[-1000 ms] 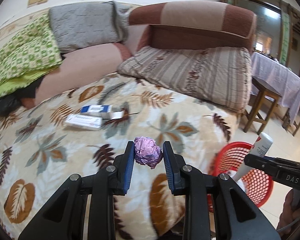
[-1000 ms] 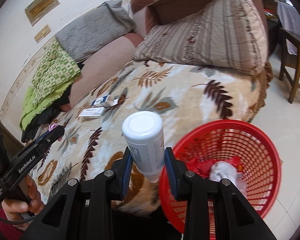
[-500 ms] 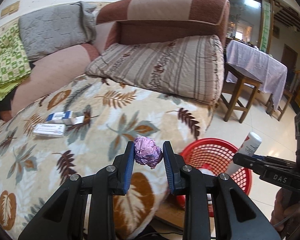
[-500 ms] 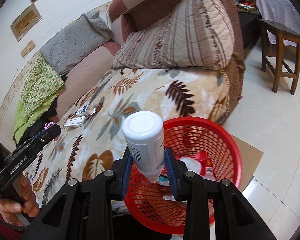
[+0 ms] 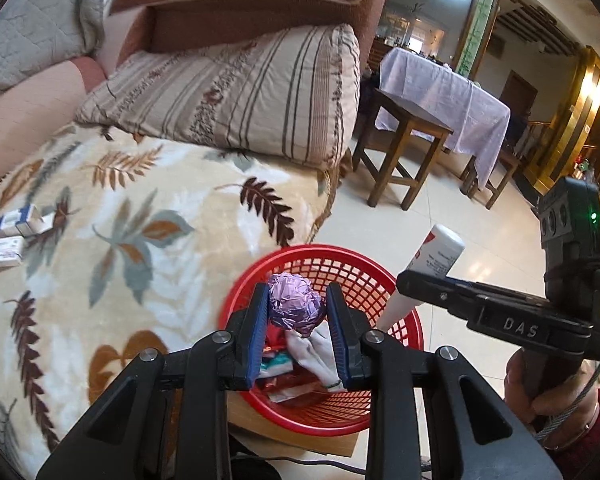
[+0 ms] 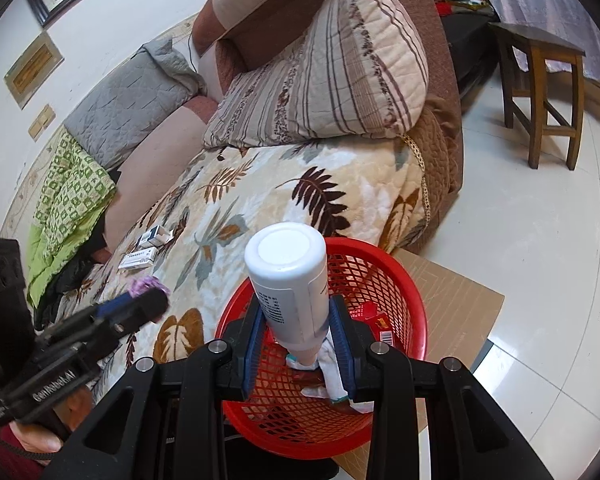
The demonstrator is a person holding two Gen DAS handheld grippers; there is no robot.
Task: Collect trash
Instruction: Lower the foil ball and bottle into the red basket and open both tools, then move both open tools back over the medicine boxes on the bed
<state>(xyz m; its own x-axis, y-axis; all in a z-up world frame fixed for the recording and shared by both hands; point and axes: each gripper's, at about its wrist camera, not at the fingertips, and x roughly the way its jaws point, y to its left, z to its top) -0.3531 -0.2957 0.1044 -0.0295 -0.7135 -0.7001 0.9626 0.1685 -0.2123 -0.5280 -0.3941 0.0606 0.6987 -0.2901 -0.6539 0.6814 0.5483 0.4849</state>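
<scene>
My left gripper (image 5: 297, 300) is shut on a crumpled purple foil ball (image 5: 296, 309), held above the red mesh basket (image 5: 396, 292). My right gripper (image 6: 298, 308) is shut on a white plastic bottle (image 6: 290, 280), cap end down, over the same basket (image 6: 400, 288). In the left wrist view the bottle (image 5: 432, 256) and right gripper (image 5: 416, 282) hang over the basket's right rim. The basket holds a white cloth (image 5: 314, 348) and wrappers. In the right wrist view the left gripper (image 6: 140, 300) is blurred at the left, the foil ball (image 6: 142, 285) in its tip.
Two small boxes (image 6: 146, 248) lie on the leaf-patterned blanket (image 6: 260, 184) of the sofa. A striped cushion (image 5: 236, 92) leans at its end. The basket stands on cardboard (image 6: 452, 292) on the tiled floor. A wooden stool (image 5: 400, 148) and a cloth-covered table (image 5: 448, 96) stand beyond.
Both grippers swung right from over the blanket to above the basket, each still holding its item. The boxes slid toward the left edge of the left wrist view.
</scene>
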